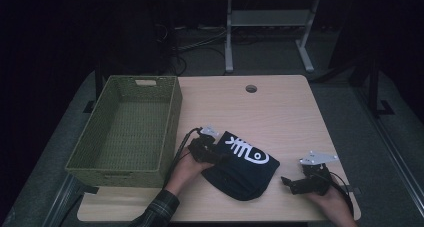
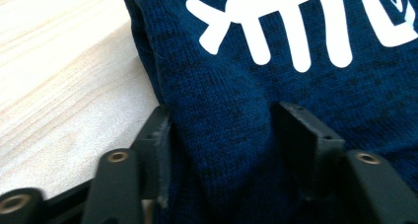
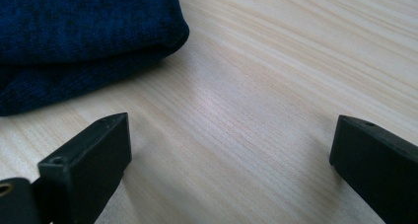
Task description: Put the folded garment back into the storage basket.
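A dark blue knit cap (image 1: 245, 169) with a white fish-bone print lies folded near the table's front edge. My left gripper (image 1: 220, 157) is at the cap's left edge, its jaws closed on a raised fold of the knit (image 2: 224, 120). The cloth bulges between the pads, and the print (image 2: 296, 31) lies just beyond them. My right gripper (image 1: 285, 182) rests low at the front right, a short way from the cap's right side. It stands open (image 3: 231, 130) over bare wood, with the cap's rounded edge (image 3: 74, 31) ahead and to its left.
A green woven basket (image 1: 170, 132) with nothing in it stands on the table's left side, close to my left hand. The wooden table (image 1: 260, 112) has a round cable hole (image 1: 251, 88) at the back. A white desk frame and cables lie on the floor beyond.
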Available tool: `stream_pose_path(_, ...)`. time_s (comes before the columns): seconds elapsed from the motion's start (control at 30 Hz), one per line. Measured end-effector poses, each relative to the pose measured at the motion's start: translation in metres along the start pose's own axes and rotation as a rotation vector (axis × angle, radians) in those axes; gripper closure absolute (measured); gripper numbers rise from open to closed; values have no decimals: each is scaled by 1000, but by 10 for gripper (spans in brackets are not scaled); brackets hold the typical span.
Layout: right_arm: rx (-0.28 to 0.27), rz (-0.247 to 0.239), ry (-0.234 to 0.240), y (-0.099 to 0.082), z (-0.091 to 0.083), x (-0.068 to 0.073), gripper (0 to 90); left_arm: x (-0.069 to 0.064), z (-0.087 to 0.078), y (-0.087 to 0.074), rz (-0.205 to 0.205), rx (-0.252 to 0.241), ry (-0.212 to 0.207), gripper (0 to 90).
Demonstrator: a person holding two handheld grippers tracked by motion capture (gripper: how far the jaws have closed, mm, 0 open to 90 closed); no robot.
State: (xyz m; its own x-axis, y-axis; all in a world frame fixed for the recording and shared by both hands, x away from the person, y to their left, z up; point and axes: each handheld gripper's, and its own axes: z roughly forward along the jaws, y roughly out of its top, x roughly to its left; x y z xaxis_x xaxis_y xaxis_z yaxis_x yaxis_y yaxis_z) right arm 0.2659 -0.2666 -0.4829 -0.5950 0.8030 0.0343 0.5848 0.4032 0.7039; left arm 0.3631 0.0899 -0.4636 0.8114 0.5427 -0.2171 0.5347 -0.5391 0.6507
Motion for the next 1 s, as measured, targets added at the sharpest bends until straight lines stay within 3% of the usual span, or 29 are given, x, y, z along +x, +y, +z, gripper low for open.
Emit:
stream_pose_path(0.17, 1, -2, -1, 0, 0, 0, 19, 2, 0, 0, -10, 0, -18, 546)
stream_pose_path(0.3, 2, -2, 0, 0, 0, 0, 19, 3, -1, 3, -14, 32, -31, 654)
stream_pose_path(0.63, 3, 2, 0, 0, 0, 0, 20, 5, -2, 20, -74, 144, -57, 684)
stream_pose_path(0.87, 3, 2, -1, 0, 0, 0, 20, 2, -12, 29, -112, 156, -83, 690)
stream_pose_path(1.0, 3, 2, -1, 0, 0, 0, 21, -4, -23, 37, -92, 163, -91, 690)
